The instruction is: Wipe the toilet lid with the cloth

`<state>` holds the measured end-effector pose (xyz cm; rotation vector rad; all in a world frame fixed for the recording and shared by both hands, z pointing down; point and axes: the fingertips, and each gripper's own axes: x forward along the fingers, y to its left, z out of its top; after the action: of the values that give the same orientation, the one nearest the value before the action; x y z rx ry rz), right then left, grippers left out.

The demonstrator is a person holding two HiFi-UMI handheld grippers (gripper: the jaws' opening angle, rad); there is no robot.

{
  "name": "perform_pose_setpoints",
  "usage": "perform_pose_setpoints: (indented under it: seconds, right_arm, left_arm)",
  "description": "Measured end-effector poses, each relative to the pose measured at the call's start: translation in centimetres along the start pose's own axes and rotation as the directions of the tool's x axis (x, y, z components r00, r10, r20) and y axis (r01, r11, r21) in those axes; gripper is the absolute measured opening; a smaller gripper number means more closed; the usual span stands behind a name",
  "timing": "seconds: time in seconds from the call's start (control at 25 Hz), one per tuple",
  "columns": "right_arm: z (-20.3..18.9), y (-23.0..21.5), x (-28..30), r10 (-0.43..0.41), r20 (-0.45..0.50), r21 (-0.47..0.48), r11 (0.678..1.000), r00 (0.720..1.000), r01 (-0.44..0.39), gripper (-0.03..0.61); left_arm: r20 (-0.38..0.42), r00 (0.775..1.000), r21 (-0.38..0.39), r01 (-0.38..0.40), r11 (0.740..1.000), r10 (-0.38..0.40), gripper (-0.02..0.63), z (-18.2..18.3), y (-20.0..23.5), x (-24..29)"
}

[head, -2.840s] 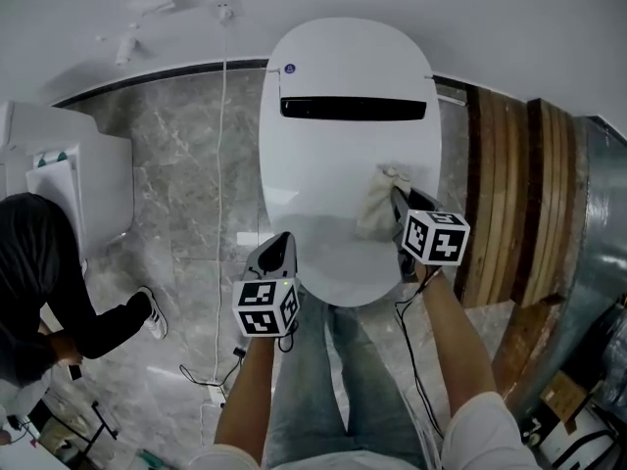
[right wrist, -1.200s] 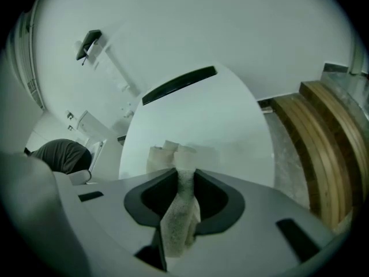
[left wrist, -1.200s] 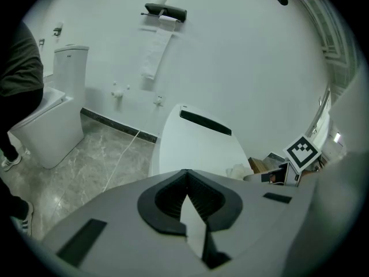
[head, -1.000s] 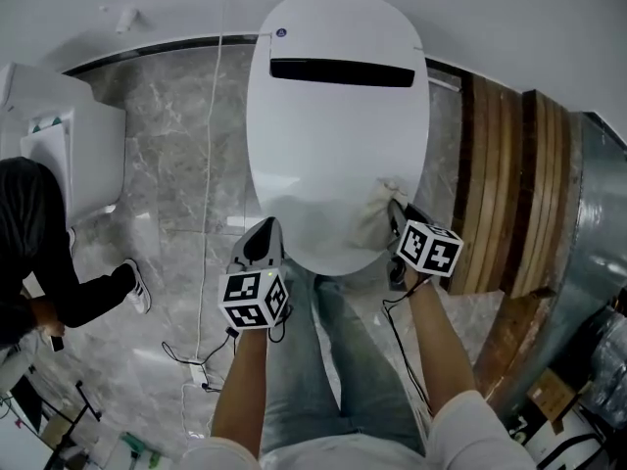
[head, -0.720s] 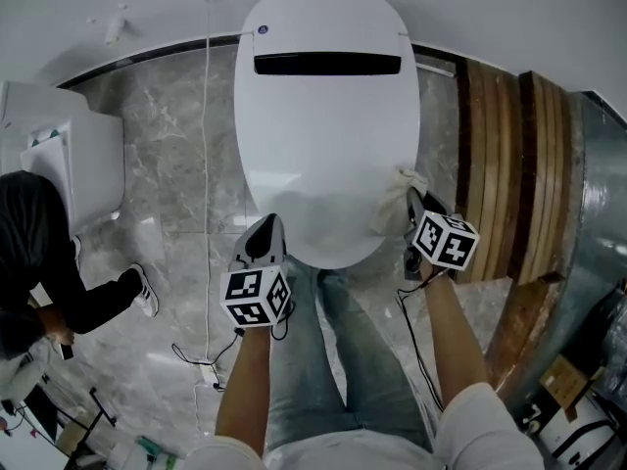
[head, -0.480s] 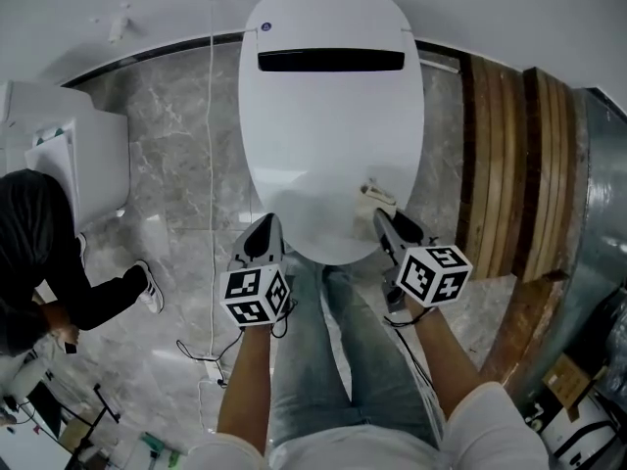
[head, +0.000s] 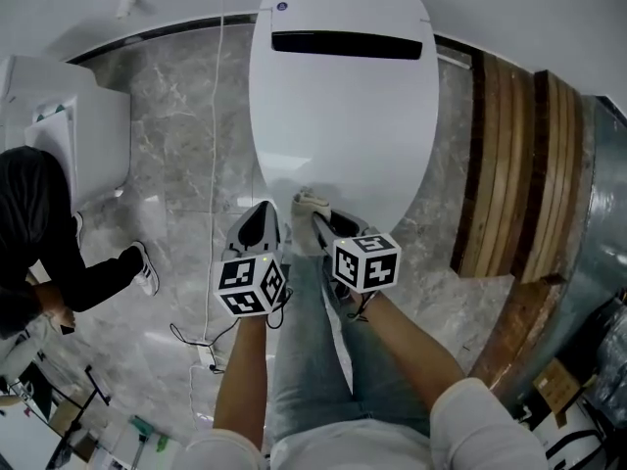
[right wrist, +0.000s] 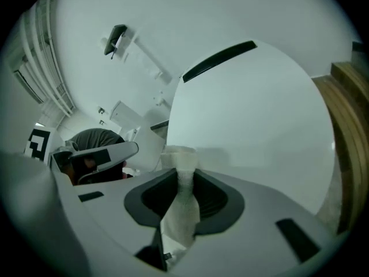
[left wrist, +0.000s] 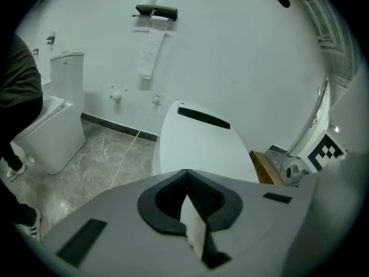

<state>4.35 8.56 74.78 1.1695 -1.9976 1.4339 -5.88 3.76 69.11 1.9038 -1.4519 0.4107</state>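
The cloth [head: 307,207] — seemingly light, limp, likely to bunch — is clamped by one end in the right gripper [head: 320,228] at the near edge of the toilet lid [head: 343,116]; the left gripper [head: 263,225] is closed, empty.

- The pale crumpled cloth [head: 308,207], in the right gripper [head: 317,221], is at the near edge of the white oval toilet lid [head: 343,116].
- The left gripper [head: 265,210] is just left of the cloth.
- Brown wooden slats [head: 509,164] lie right of the lid.

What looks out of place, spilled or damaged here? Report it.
Nothing is spilled or damaged: the toilet lid lies shut and unmarked. The only oddity is a thin white cable trailing loose across the floor to its left.
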Motion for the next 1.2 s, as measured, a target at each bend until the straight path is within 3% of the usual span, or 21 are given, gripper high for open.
perform_pose_setpoints:
  seconds: [0.24,0.52,0.68,0.96,1.2]
  right_arm:
    - [-1.0,-5.7,-3.1,-0.129,-0.014,-0.027,0.991,0.992,0.128,0.092]
    - [0.0,-14.9,-9.2,-0.306,0.029,0.051,0.951,0.952,0.304,0.094]
    - [1.3,-18.4,-10.1,-0.349,0.034,0.075,0.935,0.936,0.346,0.094]
    - [2.2,-18.2,-10.6,-0.375,0.065,0.050,0.927,0.925,0.373,0.094]
    - [2.9,-11.2,-13.7,-0.286,0.115,0.009,0.958,0.951,0.287,0.092]
  left_arm:
    - [-0.004,1.000,-0.012,0.017,1.000,-0.017,0.014,-0.9,-1.3,0.4]
    - [-0.011,0.999,-0.030,0.038,0.999,-0.038,0.014,-1.6,-3.4,1.4]
    - [-0.027,0.996,-0.023,0.081,0.996,-0.081,0.014,-2.3,-5.3,2.1]
    - [-0.054,0.989,0.021,0.136,0.991,-0.134,0.014,-2.9,-7.9,1.8]
    - [-0.062,0.985,0.093,0.165,0.982,-0.160,0.014,0.3,-10.0,-2.4]
